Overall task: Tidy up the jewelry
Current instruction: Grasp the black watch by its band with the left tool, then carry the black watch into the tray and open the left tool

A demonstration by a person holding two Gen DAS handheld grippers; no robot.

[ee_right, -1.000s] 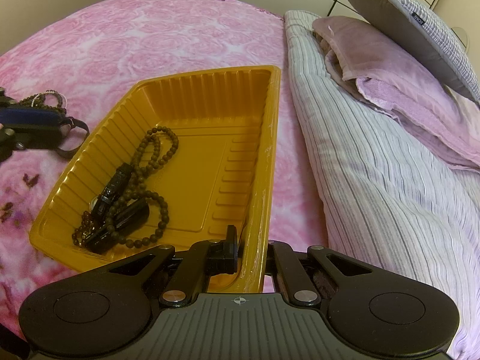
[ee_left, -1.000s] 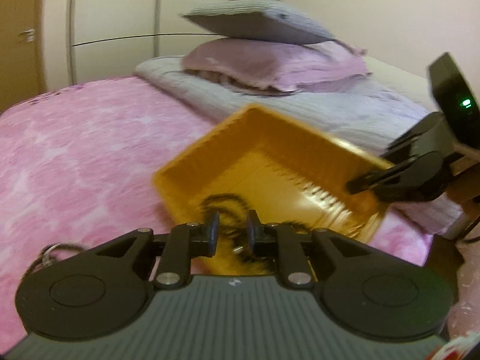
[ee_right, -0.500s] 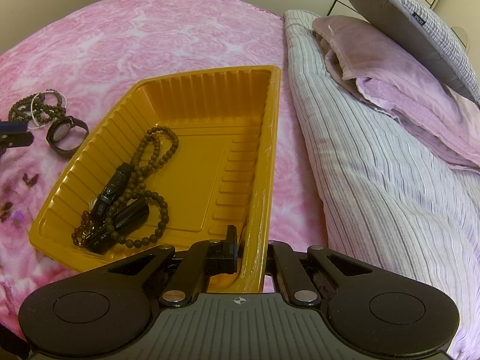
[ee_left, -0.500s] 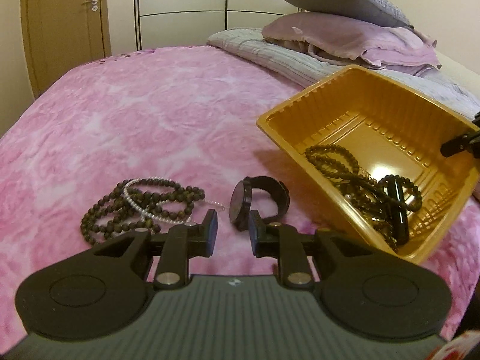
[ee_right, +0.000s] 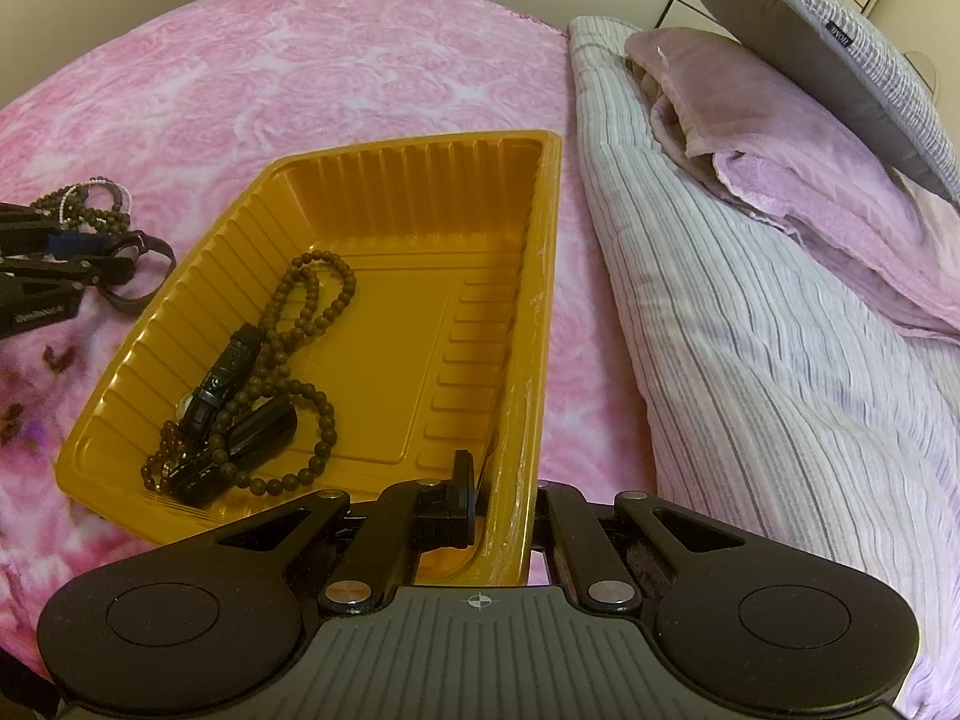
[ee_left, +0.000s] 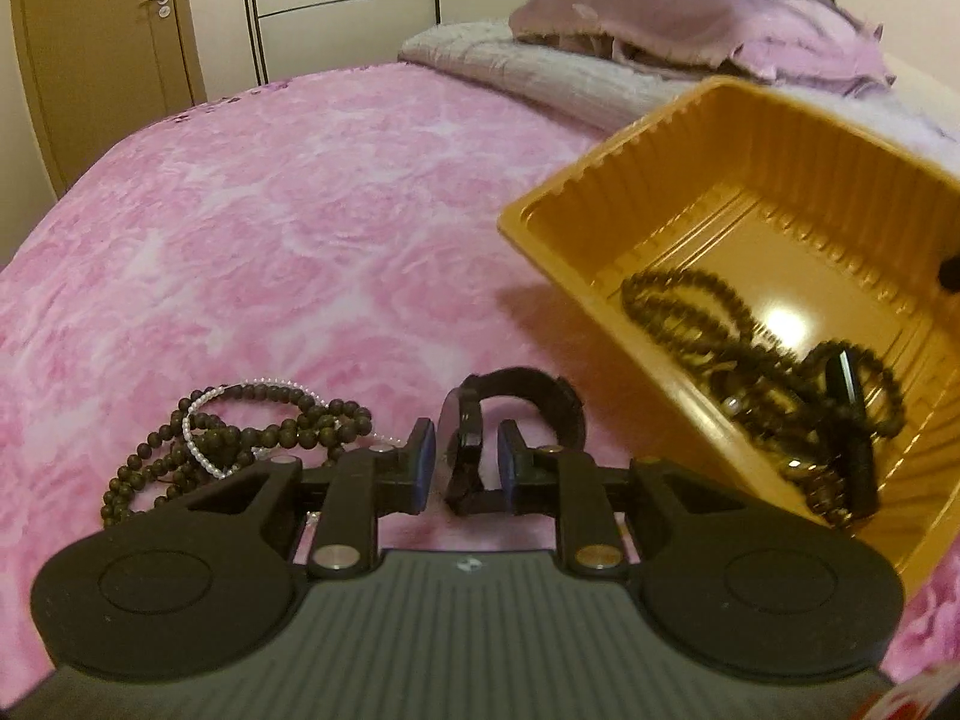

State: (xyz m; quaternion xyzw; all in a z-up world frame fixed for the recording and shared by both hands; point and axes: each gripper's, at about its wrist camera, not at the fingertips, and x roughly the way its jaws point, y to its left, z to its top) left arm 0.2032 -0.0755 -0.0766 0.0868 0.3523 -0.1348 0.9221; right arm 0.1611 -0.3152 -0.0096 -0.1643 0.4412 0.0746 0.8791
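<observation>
dark bead strands (ee_left: 240, 438) on the pink bed (ee_left: 270, 210) at nine o'clock, left hand-held gripper (ee_left: 462, 456) closing around a black watch (ee_left: 510, 420), pads not yet pressing, orange tray (ee_right: 540, 300) at three o'clock holding beads, its rim pinched in the closed right hand-held gripper (ee_right: 504, 498)

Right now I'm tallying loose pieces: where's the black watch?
On the pink bedspread, between the left hand-held gripper closing jaws, beside the bead strands.
</observation>
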